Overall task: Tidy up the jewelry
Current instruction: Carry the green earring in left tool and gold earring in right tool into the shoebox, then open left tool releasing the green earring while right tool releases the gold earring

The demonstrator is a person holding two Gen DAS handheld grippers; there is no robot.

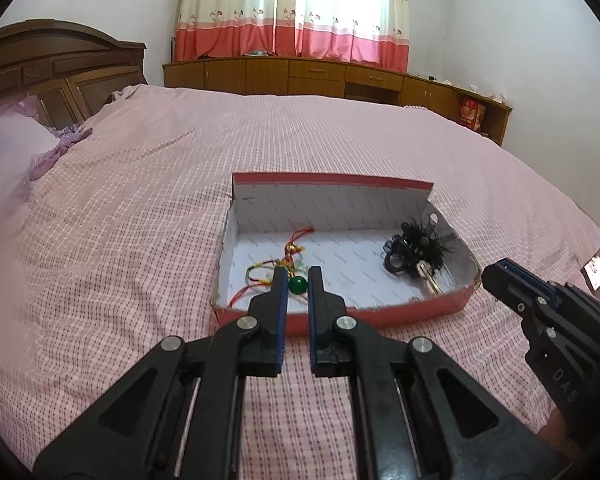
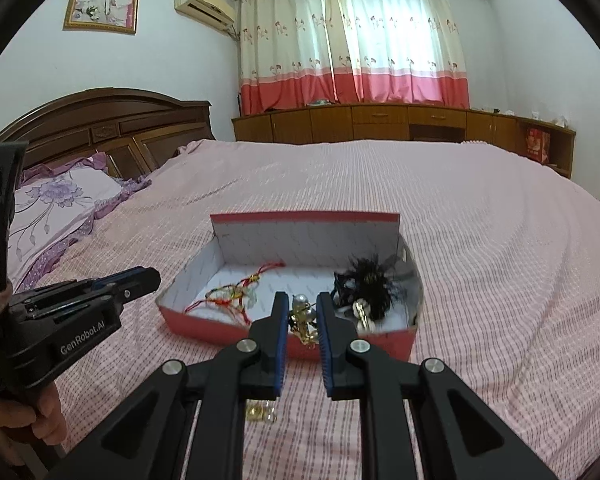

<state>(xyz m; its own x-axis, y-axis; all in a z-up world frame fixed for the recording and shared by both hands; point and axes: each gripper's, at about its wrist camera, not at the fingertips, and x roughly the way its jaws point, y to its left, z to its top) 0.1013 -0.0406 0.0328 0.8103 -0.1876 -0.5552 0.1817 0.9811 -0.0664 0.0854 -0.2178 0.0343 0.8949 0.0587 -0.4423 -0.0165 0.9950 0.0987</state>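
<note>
Holding the left tongs (image 1: pixel 298 280) just short of the near wall of the shallow red cardboard box (image 1: pixel 332 178), which is lying on the pink checked bed cover (image 1: pixel 140 200). Fingers parted by a narrow gap, gripping nothing.

Showing through that gap: a round green bead (image 1: pixel 298 285) on the box's white floor, beside a tangle of red and multicoloured cord (image 1: pixel 268 270). Lying at the box's right end: a black feathery hair ornament (image 1: pixel 416 246), with a small gold-coloured piece (image 1: pixel 430 282) just in front of it.

Pinching a gold chain piece with pearl beads (image 2: pixel 302 314) in the right tongs (image 2: pixel 302 300), closed in on it above the box's near wall, the chain dangling in front of the red wall.

Resting on the bed cover beneath the right tongs, outside the box: another small gold trinket (image 2: pixel 260 414).
</note>
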